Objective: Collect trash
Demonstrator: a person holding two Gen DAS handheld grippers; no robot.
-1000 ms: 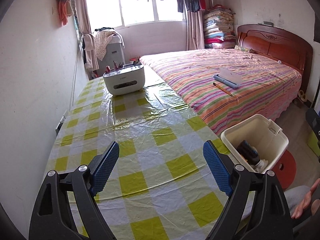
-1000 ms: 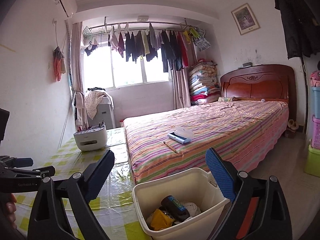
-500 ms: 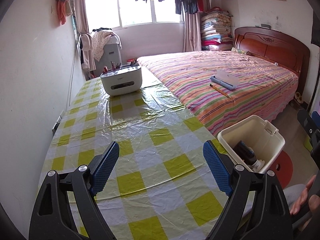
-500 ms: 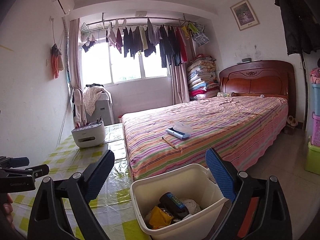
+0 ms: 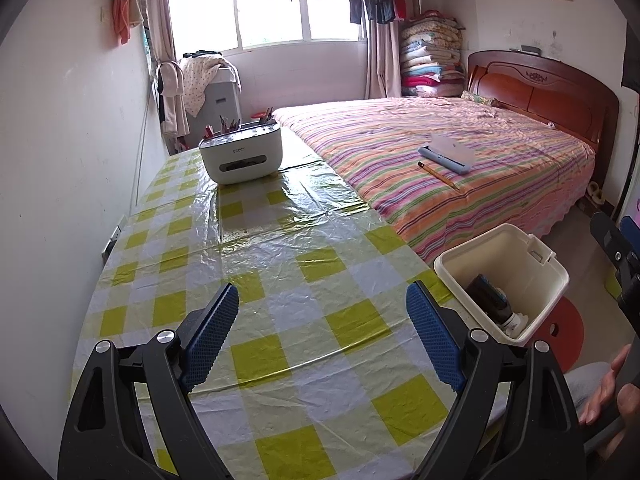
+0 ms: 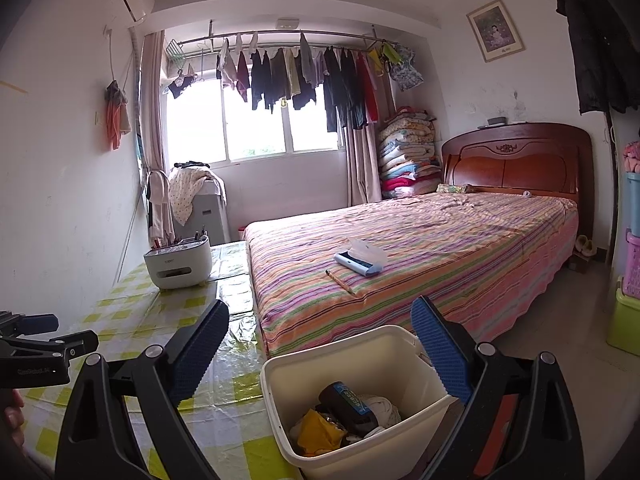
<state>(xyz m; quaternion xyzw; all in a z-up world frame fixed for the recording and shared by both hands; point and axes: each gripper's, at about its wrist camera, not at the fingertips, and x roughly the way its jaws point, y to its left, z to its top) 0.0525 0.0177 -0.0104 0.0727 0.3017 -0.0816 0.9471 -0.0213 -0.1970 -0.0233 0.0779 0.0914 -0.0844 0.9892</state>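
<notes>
Left claw: the left claw is released, its blue pads wide apart with nothing between them, poised over the checked cloth of the bench.
Right claw: the right claw is likewise released and empty, held just above the bin.
Bin: a cream plastic bin stands off the bench's edge on the bed side, near the bench corner closest to the claws.
Trash: inside the bin lie a dark bottle with a blue label, a yellow wrapper and a white crumpled piece.
Bench: beyond the bin, at the far end of the bench, sits a white desk organiser with pens.
Bed: past the bin, on the striped bed, rest a pencil and a blue-and-white case.
</notes>
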